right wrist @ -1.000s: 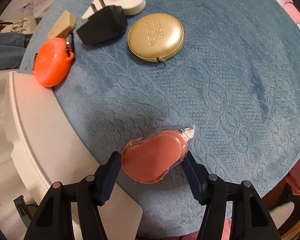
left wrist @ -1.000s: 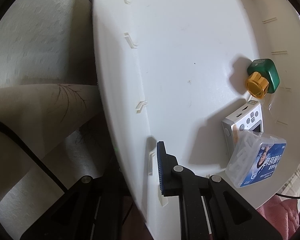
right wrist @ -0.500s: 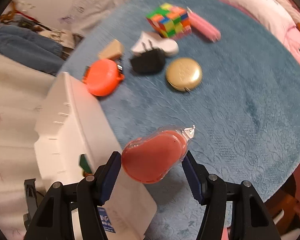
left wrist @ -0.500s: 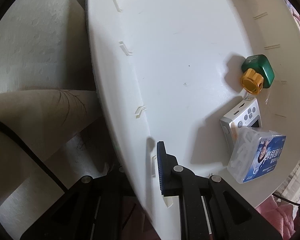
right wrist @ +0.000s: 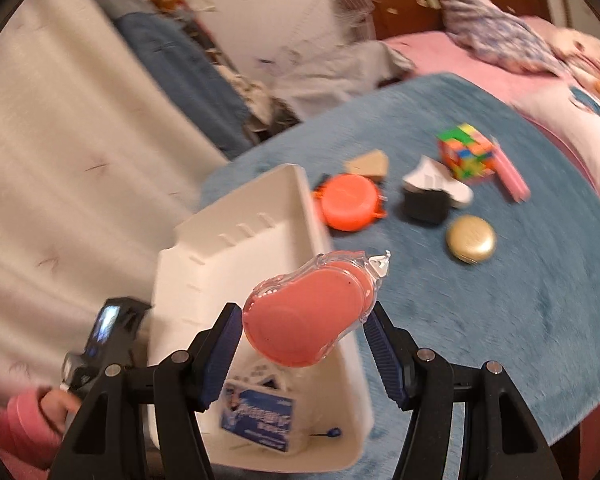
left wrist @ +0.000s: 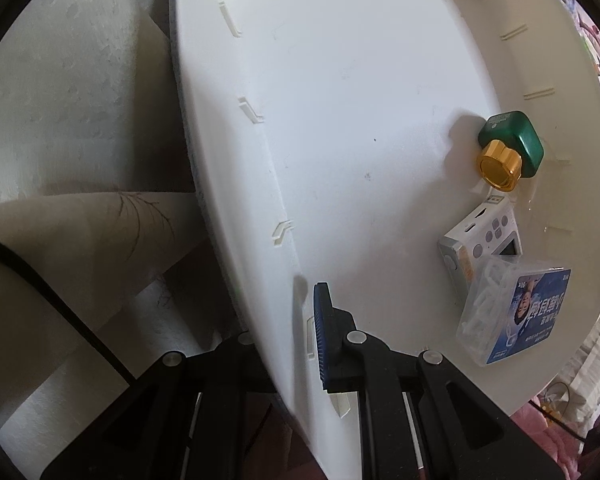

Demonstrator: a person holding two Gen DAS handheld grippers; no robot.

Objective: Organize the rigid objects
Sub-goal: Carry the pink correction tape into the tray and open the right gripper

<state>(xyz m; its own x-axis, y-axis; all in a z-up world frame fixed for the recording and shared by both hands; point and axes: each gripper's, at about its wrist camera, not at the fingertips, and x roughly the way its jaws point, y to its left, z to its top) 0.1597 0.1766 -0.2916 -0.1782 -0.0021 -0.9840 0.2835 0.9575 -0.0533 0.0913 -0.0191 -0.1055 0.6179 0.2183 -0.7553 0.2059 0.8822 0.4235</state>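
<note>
My right gripper (right wrist: 304, 348) is shut on a pink correction-tape dispenser (right wrist: 312, 316) in a clear shell, held in the air over the near right edge of the white bin (right wrist: 256, 248). My left gripper (left wrist: 288, 340) is shut on the bin's side wall (left wrist: 260, 280), one blue pad inside, the other finger outside. Inside the bin lie a green bottle with a gold cap (left wrist: 508, 152), a small white camera (left wrist: 484, 244) and a clear floss-pick box with a blue label (left wrist: 516, 312); the label also shows in the right wrist view (right wrist: 260, 420).
On the blue blanket (right wrist: 500, 300) lie an orange round case (right wrist: 348, 202), a black plug (right wrist: 424, 204), a white plug (right wrist: 444, 184), a gold round compact (right wrist: 471, 240), a colour cube (right wrist: 466, 152), a pink bar (right wrist: 510, 176) and a beige block (right wrist: 368, 164). A pink bed is behind.
My right gripper has lifted the pink dispenser off the blanket and carried it left, to above the bin. The left gripper keeps its hold on the bin wall; the bin shifted slightly.
</note>
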